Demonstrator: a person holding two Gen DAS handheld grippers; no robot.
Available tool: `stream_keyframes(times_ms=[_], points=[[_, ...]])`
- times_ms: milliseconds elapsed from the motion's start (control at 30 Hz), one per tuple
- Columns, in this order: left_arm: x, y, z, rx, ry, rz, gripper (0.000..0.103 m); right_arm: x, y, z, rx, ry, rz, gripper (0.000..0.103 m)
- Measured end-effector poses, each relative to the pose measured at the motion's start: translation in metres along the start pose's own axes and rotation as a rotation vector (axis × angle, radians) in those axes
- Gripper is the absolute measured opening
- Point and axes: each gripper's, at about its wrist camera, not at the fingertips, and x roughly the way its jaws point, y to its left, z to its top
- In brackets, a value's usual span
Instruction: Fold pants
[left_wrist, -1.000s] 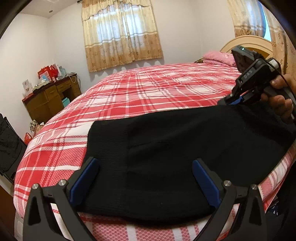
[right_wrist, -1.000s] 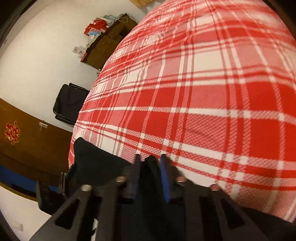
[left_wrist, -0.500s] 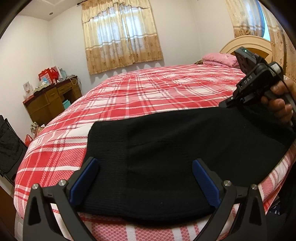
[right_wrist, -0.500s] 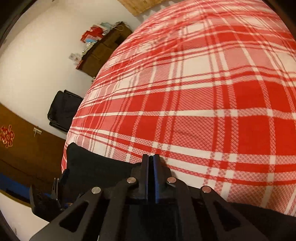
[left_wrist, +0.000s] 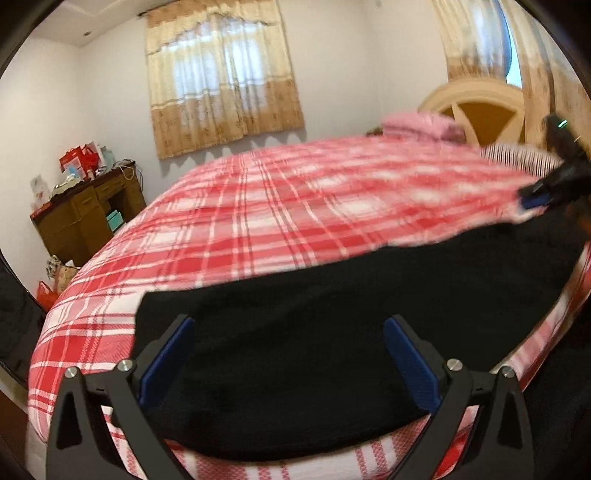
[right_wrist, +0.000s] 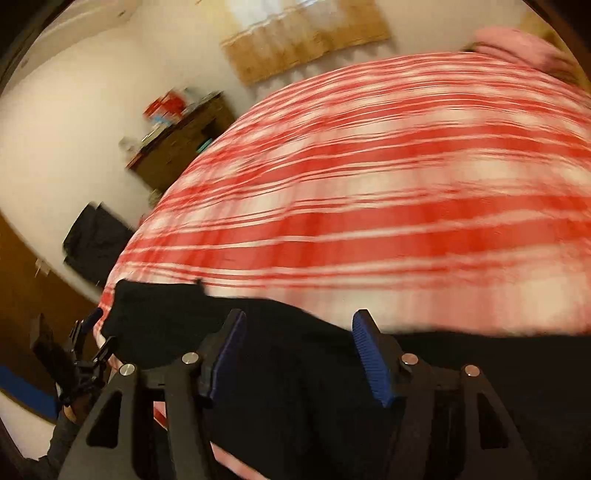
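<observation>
Garment: black knitted fabric pants (left_wrist: 332, 332) lie flat in a long band along the near edge of the red-and-white plaid bed (left_wrist: 295, 206), right under both tools.
Left tool (left_wrist: 288, 354): blue-padded fingers set wide apart, hovering over one end of the pants with nothing between them; whether the tips touch the cloth I cannot tell.
Right tool (right_wrist: 297, 354): fingers apart as well, with black cloth below and ahead of them but nothing clamped. From the left wrist view it sits far off to the right, over the opposite end of the band.
Motion blur: both views are smeared, the right one heavily, so fine creases and hems cannot be read.
Done so far: the pants look like one narrow strip, which suggests the legs already lie one on the other; this is a judgement, since black cloth hides the layers.
Left to do: the strip is at full length, so the end-to-end folds appear not yet made.
Background: a brown wooden dresser (left_wrist: 88, 214) stands well beyond the left tool.
</observation>
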Motion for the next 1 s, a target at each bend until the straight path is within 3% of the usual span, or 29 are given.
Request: stream_keyframes(times_ms=[167,300,400,533,667,767,833,900,1000], points=[[0.011,0.011,-0.008,-0.081,0.058,-0.022,0.103,-0.093,-0.098,-0.008,0.139,-0.155,-0.209,0.061],[0.019,0.031,-0.015,-0.150,0.087,0.042,0.103,-0.169,-0.178,-0.007,0.292,-0.291,-0.370,0.061],[0.018,0.039,-0.018,-0.136,0.084,0.103,0.103,-0.197,-0.220,-0.005,0.355,-0.308,-0.471,0.061],[0.018,0.051,-0.021,-0.151,0.080,0.135,0.103,-0.196,-0.260,-0.006,0.409,-0.218,-0.421,0.061],[0.020,0.053,-0.023,-0.125,0.086,0.179,0.103,-0.179,-0.275,-0.007,0.429,-0.173,-0.305,0.052],[0.022,0.060,-0.024,-0.160,0.093,0.183,0.103,-0.172,-0.274,-0.007,0.419,-0.161,-0.275,0.022],[0.025,0.066,-0.025,-0.193,0.105,0.174,0.103,-0.173,-0.263,-0.011,0.403,-0.161,-0.289,0.017],[0.026,0.070,-0.027,-0.218,0.107,0.173,0.103,-0.171,-0.260,-0.007,0.381,-0.159,-0.313,0.004],[0.027,0.068,-0.029,-0.213,0.108,0.180,0.103,-0.171,-0.258,-0.002,0.372,-0.174,-0.335,0.003]])
